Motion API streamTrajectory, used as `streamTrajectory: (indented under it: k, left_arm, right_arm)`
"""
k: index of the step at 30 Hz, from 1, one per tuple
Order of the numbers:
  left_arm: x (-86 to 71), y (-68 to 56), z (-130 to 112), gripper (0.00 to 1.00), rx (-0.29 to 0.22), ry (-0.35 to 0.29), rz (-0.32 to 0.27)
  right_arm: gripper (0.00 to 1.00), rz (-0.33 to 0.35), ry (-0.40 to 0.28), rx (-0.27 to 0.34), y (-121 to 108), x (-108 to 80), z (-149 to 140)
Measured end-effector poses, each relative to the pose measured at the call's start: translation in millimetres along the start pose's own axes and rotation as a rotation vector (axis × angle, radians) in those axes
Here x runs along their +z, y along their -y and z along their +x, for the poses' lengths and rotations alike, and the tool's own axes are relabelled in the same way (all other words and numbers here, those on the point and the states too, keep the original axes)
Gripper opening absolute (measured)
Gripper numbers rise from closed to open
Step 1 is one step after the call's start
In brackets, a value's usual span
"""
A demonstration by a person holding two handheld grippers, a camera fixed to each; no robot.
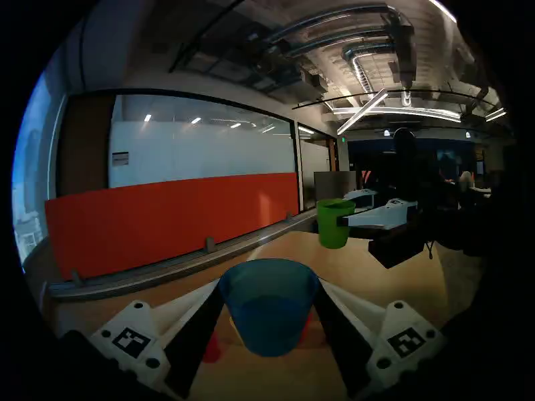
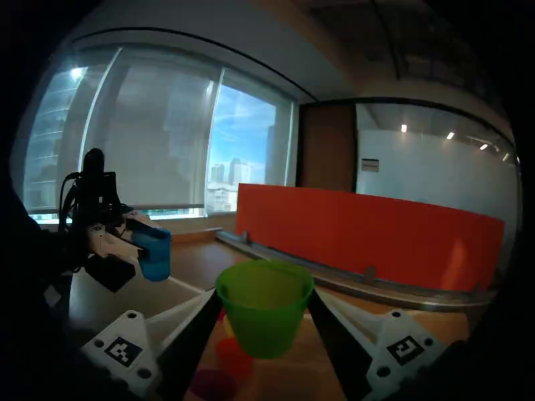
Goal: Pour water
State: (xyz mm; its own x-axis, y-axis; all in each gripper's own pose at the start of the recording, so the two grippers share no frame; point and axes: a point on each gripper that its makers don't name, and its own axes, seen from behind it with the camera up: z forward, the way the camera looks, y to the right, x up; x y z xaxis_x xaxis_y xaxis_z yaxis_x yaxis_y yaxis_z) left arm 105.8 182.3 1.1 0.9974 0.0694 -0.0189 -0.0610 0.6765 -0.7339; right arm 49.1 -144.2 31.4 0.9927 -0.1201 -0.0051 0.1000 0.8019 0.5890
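Observation:
In the left gripper view, my left gripper point(image 1: 269, 314) is shut on a translucent blue cup point(image 1: 269, 304), held upright above the wooden table point(image 1: 348, 267); liquid seems to fill its lower half. Farther off at the right, the right gripper point(image 1: 348, 224) holds a green cup point(image 1: 333, 222) upright. In the right gripper view, my right gripper point(image 2: 265, 314) is shut on that green cup point(image 2: 265, 304), upright, its inside hidden. At the left of that view the left gripper point(image 2: 137, 250) carries the blue cup point(image 2: 154, 252). The two cups are apart.
An orange partition panel point(image 1: 174, 217) point(image 2: 374, 230) runs along the table's far edge with a metal rail point(image 1: 200, 254) at its foot. Coloured round spots point(image 2: 234, 351) lie on the table under the green cup. Large windows point(image 2: 167, 154) stand behind.

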Motion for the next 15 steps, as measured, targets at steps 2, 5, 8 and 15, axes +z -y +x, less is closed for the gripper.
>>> streamTrajectory:
  k: [2, 5, 8, 15]
  left_arm:
    - [-0.4, 1.1, 0.9, 0.87, 0.005, -0.003, 0.004]
    - [-0.8, 1.3, 2.1, 0.87, 0.009, -0.007, 0.004]
    - [-0.7, 2.1, 4.7, 0.87, 0.018, -0.011, 0.007]
    - [-0.5, 8.2, 8.9, 0.87, 0.064, -0.005, 0.032]
  right_arm:
    - [0.91, 0.008, -0.001, 0.002, 2.3, -0.8, -0.1]
    - [0.91, 0.013, -0.004, 0.001, 4.9, -0.1, 0.4]
    - [0.91, 0.028, -0.002, 0.002, 8.9, 0.6, -0.6]
    - [0.91, 0.056, 0.003, 0.020, 17.5, 4.0, -5.4]
